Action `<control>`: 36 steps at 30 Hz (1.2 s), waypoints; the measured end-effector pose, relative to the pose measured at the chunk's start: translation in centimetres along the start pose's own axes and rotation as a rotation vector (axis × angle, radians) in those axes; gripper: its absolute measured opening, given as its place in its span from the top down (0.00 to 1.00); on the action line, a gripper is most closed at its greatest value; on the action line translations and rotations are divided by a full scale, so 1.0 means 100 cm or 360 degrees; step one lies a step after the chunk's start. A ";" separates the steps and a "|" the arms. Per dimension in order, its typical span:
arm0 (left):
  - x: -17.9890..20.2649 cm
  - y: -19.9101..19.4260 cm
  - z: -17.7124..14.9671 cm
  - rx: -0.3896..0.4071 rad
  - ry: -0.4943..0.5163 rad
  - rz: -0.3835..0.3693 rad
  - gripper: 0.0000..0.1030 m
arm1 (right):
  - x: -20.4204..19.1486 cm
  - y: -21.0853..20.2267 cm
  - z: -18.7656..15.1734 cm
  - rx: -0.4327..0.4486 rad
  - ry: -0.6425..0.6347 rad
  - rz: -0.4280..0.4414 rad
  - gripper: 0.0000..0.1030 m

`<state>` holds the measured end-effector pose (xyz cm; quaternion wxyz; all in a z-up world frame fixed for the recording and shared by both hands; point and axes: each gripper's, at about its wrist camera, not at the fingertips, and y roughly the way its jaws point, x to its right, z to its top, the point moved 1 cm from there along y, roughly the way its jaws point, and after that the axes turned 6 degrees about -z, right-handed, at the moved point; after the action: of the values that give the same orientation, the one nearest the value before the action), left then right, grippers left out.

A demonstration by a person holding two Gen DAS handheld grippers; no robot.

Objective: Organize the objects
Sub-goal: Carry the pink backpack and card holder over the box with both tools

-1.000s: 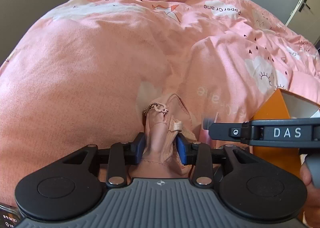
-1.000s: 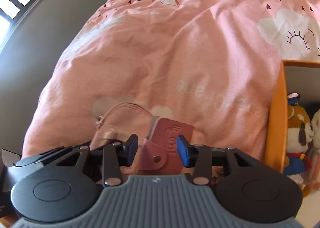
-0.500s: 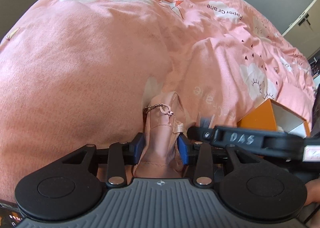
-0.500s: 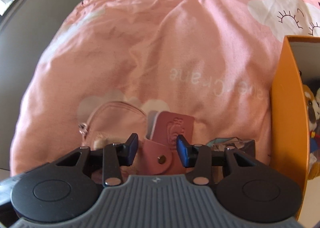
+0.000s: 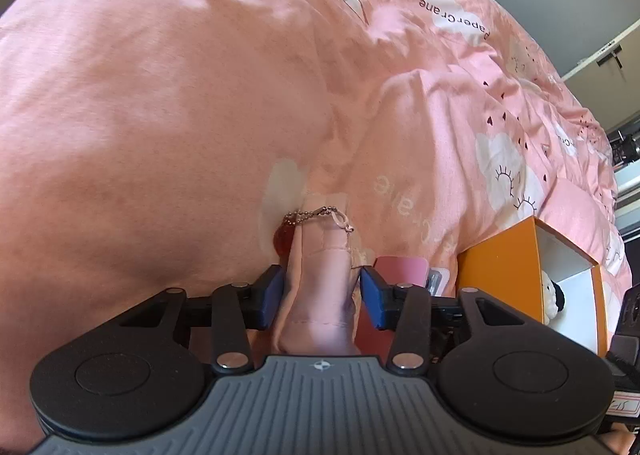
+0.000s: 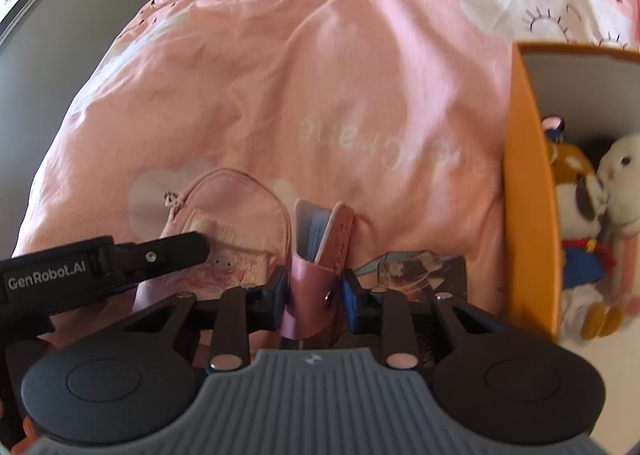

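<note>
The left tongs [image 5: 322, 293] are pinching a small pink pouch [image 5: 320, 295] by its lower end, the blue pads pressing into the cloth on both sides, so the pouch is standing edge-on over the pink bedspread [image 5: 168, 127] with its bead chain [image 5: 310, 215] draping across the top. The right tongs [image 6: 314, 291] are closing narrowly on a pink card wallet [image 6: 316, 255] just beside that pouch, gripping it near the snap flap while its far end is gaping open.

The orange box [image 6: 524, 191] is sitting to the right on the bed, holding plush toys [image 6: 592, 207], and it looks like the place these things are heading.

To do this step well, each grip should be taking in enough material: the pouch is soft and may be slipping through the pads, so squeezing low and firmly across the seam is helping. The wallet is likely spilling cards if tipped open-end down, so keeping that end up while carrying is wise. A picture card [image 6: 416, 271] is lying flat under the right tongs and needs leaving undisturbed.
</note>
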<state>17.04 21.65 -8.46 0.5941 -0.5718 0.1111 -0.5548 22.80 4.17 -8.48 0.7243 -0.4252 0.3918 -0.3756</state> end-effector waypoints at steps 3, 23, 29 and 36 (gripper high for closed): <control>0.001 0.006 -0.004 -0.0036 0.0009 -0.0022 0.63 | 0.002 0.000 -0.002 0.0027 0.0017 0.0035 0.74; 0.121 -0.075 -0.028 0.0351 0.0372 -0.0359 0.70 | 0.057 -0.168 -0.014 0.0579 -0.0099 0.0151 0.76; 0.187 -0.042 -0.044 0.0230 0.0570 -0.0548 0.70 | 0.126 -0.206 -0.023 0.0587 -0.0009 -0.0057 0.76; 0.236 0.022 -0.065 0.0069 0.0682 -0.0578 0.70 | 0.195 -0.209 -0.022 0.0526 0.0115 -0.0228 0.76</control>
<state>21.72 -1.11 -0.48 0.4599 -0.4392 0.1180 -0.7626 24.42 -21.13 4.96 0.7411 -0.3134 0.3194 -0.5005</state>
